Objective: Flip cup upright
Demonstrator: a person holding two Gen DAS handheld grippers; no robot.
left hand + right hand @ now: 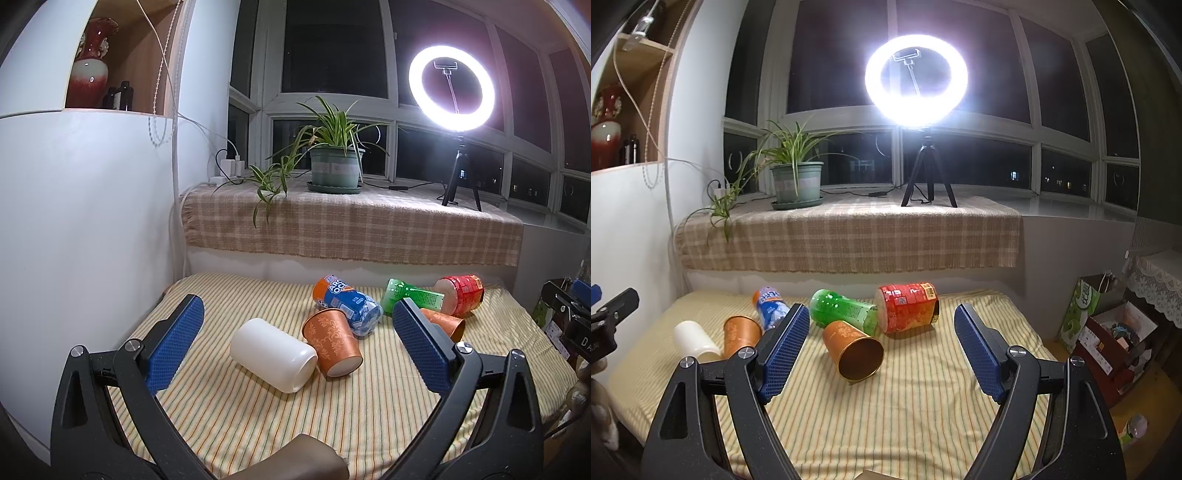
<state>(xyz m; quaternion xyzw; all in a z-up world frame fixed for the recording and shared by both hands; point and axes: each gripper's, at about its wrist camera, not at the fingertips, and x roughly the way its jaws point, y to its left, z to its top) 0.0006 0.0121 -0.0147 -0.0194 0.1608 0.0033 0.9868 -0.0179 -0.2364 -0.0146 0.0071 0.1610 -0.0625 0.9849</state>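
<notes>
Basically nothing was done yet: both my left tool [295, 339] and right tool [881, 347] were wide open, empty, with the orange cup [853, 349] lying sideways on the striped surface [923, 406].

white cup [273, 355]: smooth matt plastic, probably | orange cup [854, 349]: glossy metallic inside | striped cloth [905, 413]: woven, matt

The right gripper [881, 325] hangs with jaws spread wide above a striped cloth [905, 413]. Between its blue pads lies an orange cup [853, 349] on its side, mouth facing the camera, beside a green bottle [842, 312] and red can [908, 306].
</notes>
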